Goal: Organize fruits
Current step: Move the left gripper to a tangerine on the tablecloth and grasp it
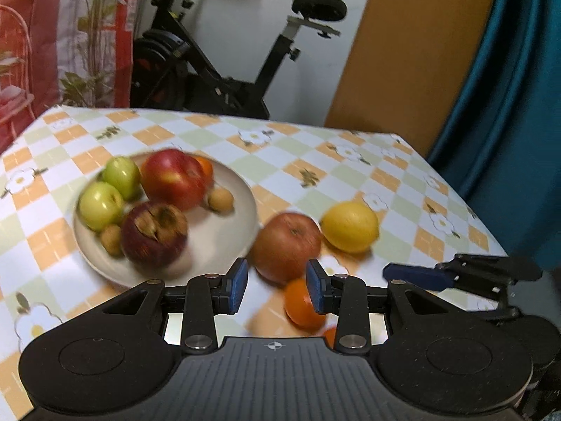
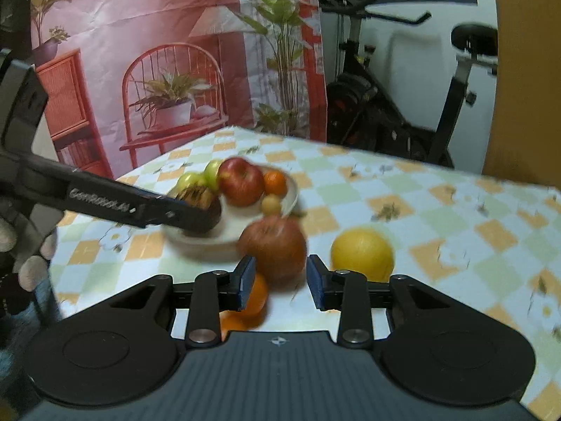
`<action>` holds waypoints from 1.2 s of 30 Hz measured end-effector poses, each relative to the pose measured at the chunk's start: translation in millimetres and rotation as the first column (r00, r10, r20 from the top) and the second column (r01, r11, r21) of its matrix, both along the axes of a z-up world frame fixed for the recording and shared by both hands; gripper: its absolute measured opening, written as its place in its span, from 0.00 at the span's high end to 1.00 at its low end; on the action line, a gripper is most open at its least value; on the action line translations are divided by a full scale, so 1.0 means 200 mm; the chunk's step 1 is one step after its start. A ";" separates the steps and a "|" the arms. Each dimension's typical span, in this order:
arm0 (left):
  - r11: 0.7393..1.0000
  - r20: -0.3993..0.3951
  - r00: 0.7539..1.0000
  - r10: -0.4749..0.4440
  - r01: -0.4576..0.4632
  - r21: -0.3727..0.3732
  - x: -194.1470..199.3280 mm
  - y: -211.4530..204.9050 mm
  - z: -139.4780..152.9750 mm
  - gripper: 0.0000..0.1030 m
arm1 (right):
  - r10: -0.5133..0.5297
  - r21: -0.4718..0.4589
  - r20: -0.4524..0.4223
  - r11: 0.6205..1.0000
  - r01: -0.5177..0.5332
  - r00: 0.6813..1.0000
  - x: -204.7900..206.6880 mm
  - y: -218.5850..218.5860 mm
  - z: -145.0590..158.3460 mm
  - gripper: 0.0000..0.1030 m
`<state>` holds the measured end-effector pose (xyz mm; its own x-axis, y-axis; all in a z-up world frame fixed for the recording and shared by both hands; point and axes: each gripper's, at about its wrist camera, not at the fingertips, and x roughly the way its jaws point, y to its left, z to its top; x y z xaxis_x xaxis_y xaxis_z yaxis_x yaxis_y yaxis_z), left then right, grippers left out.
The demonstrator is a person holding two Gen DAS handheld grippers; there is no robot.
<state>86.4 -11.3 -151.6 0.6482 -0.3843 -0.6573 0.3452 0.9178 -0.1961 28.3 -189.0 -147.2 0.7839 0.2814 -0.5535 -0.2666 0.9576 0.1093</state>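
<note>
Indoor light is even and moderately bright, with soft shadows under the fruit. Motion blur smears the plate [image 1: 224, 231] and apple [image 1: 285, 245] at the left view's centre, and the lemon [image 2: 363, 254] and tabletop [image 2: 455, 217] pattern in the right view. Both black claw bodies at 6 o'clock stay sharp. Fisheye distortion bends the tabletop edges and darkens the corners. No strong glare shows.
</note>
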 end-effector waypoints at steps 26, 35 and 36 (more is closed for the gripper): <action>0.991 -0.173 0.982 -0.077 0.057 -0.123 -0.08 -0.02 -0.15 0.63 | 0.094 0.081 -0.054 0.993 -0.089 0.994 -0.13 0.14 -0.18 0.59; 0.989 -0.216 0.972 -0.090 0.063 -0.131 -0.08 -0.02 -0.19 0.63 | 0.108 0.087 -0.081 0.991 -0.101 0.991 -0.11 0.15 -0.20 0.60; 0.989 -0.215 0.972 -0.094 0.067 -0.129 -0.08 -0.02 -0.19 0.63 | 0.108 0.089 -0.084 0.991 -0.100 0.991 -0.11 0.15 -0.21 0.60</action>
<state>69.4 -15.7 -190.2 0.4570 -0.5137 -0.7261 0.3531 0.8540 -0.3820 6.6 -159.8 -188.5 0.6966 0.4078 -0.5903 -0.3501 0.9113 0.2166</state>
